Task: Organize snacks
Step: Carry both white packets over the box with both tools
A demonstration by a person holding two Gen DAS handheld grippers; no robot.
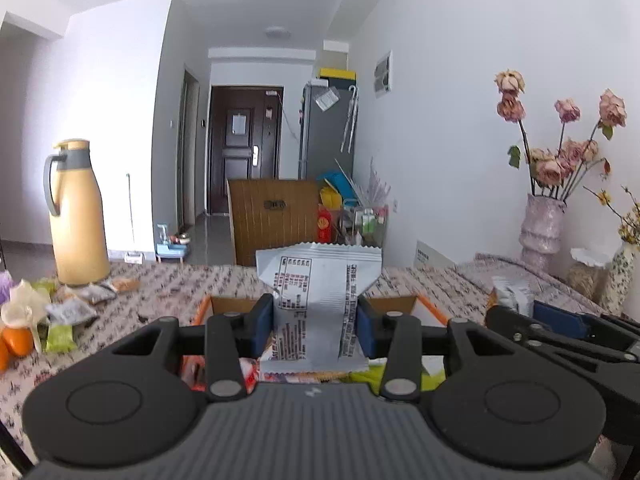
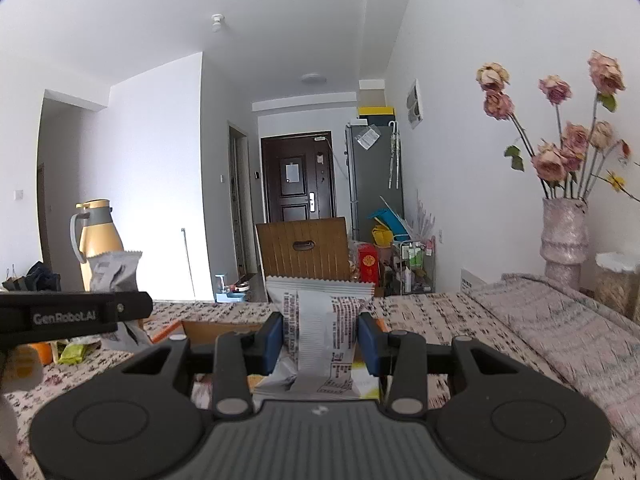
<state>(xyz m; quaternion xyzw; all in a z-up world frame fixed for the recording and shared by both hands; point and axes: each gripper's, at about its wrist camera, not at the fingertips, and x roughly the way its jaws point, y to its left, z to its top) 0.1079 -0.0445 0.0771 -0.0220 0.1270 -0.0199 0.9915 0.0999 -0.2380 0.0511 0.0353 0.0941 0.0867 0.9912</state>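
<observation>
My left gripper (image 1: 316,320) is shut on a silver snack packet (image 1: 320,280) with red print, held upright above an orange-rimmed cardboard box (image 1: 208,306). More wrapped snacks lie inside that box, under the jaws. In the right wrist view, my right gripper (image 2: 320,336) is shut on a second silver snack packet (image 2: 320,312), also over the box (image 2: 196,326). The right gripper appears at the right of the left wrist view (image 1: 556,320), its packet (image 1: 510,294) poking up. The left gripper's body (image 2: 72,314) and its packet (image 2: 114,272) show at the left of the right wrist view.
A yellow thermos jug (image 1: 76,216) stands at the table's far left, with loose snack packets (image 1: 68,308) and orange fruit (image 1: 18,340) beside it. A pink vase of dried roses (image 1: 542,224) and a folded cloth (image 2: 560,320) occupy the right. A wooden chair back (image 1: 272,216) stands beyond the table.
</observation>
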